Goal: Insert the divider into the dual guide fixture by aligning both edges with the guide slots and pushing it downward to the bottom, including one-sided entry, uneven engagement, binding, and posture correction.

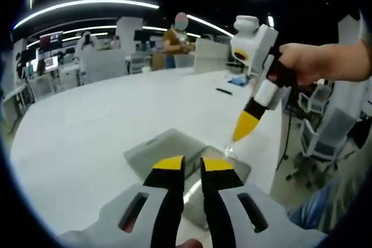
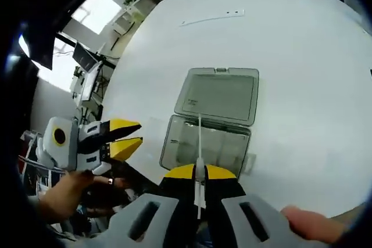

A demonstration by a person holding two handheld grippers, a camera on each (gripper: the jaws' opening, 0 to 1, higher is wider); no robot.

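A grey see-through box lies open on the white table, its lid (image 2: 218, 94) folded back and its slotted base (image 2: 204, 142) nearer me. My right gripper (image 2: 200, 173) is shut on a thin clear divider (image 2: 199, 137), seen edge-on and standing over the base. In the left gripper view, the right gripper (image 1: 247, 126) reaches down from the right, and the divider (image 1: 228, 150) is a faint clear sliver at the box (image 1: 157, 146). My left gripper (image 1: 193, 165) hovers above the box with its jaws a little apart and nothing between them. It also shows left of the box as the left gripper (image 2: 125, 136).
Two thin white strips (image 2: 212, 18) lie farther out on the table (image 2: 302, 62). A dark pen-like item (image 1: 224, 91) rests on the far side. A person (image 1: 174, 39) stands beyond the table and office chairs (image 1: 317, 137) stand at its right edge.
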